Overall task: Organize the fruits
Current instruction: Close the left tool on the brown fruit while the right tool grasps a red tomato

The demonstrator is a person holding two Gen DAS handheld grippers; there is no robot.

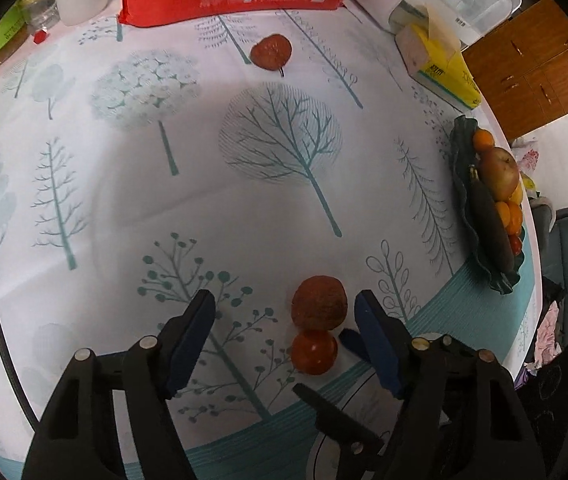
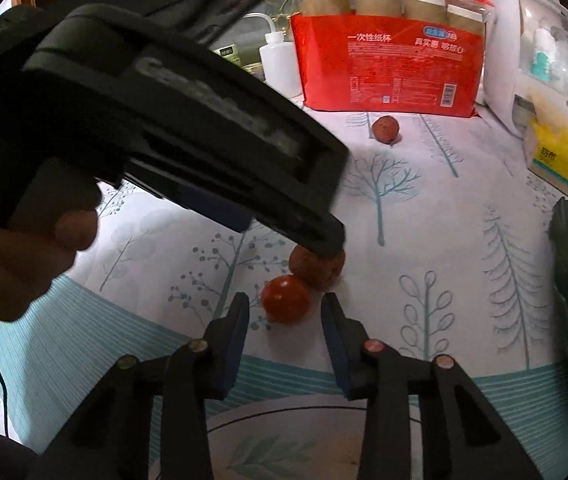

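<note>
Both your grippers, left (image 1: 284, 332) and right (image 2: 285, 322), gape wide; tomato (image 2: 286, 299) touches brown fruit (image 2: 317, 268), so closing could knock either rolling.

Soft, dimmish indoor light, perhaps from overhead, casts a broad grey shadow across the tablecloth (image 1: 244, 200). Fisheye bending darkens both views' corners. The left gripper (image 2: 188, 120) looms blurred, out of focus.

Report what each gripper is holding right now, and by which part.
Nothing is held. The left gripper is open around the brown fruit, not closed on it. The right gripper is open just short of the red tomato.
</note>
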